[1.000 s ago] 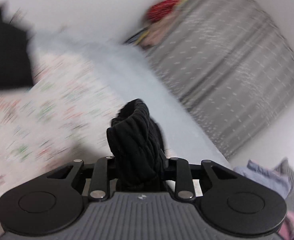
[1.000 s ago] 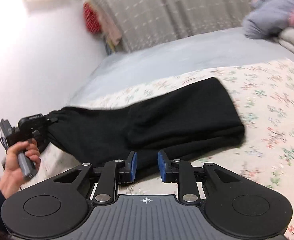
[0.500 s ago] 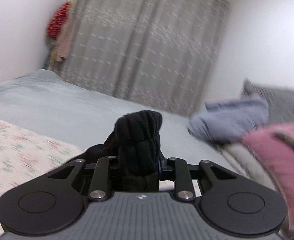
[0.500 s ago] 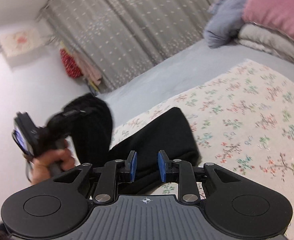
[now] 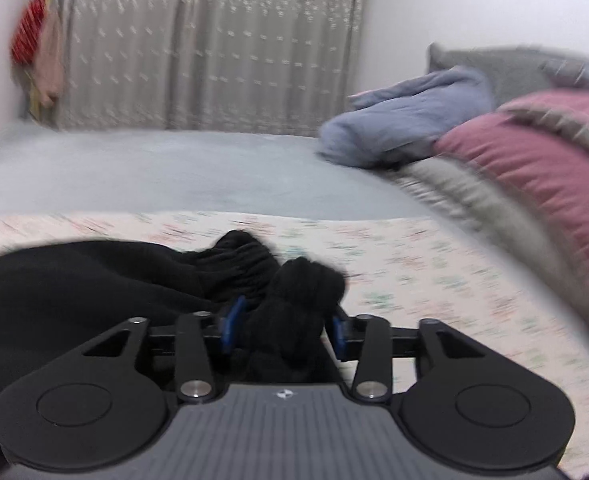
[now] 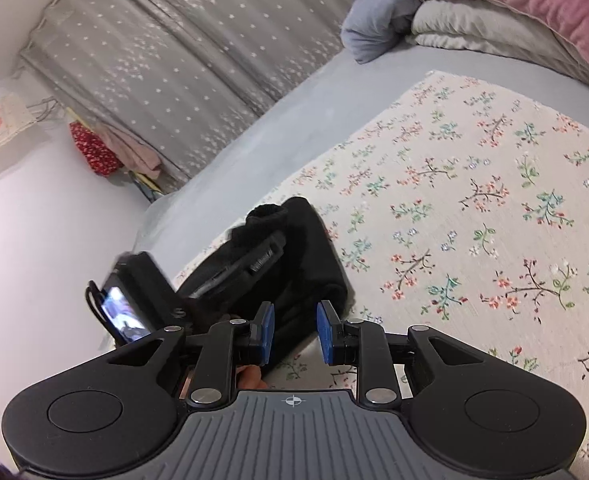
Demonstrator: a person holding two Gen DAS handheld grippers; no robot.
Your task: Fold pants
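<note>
The black pants [image 5: 94, 284] lie folded over on the floral sheet [image 5: 434, 280]. My left gripper [image 5: 282, 328] has its blue pads spread with the bunched black waistband [image 5: 302, 300] still lying between them; it looks open around the cloth. In the right wrist view the pants [image 6: 310, 256] are a compact black bundle, with the left gripper [image 6: 254, 260] resting on top. My right gripper [image 6: 292, 332] is open and empty, hovering just over the near edge of the bundle.
The floral sheet [image 6: 474, 208] covers a grey-blue bed [image 6: 254, 140]. Pink and grey pillows [image 5: 534, 168] and a blue blanket [image 5: 406, 120] are stacked at the right. A grey curtain [image 5: 214, 40] and a white wall stand behind.
The left gripper carried the waistband over and down onto the leg end, folding the pants in half. Its jaws have widened around the cloth. The right gripper stayed open.
</note>
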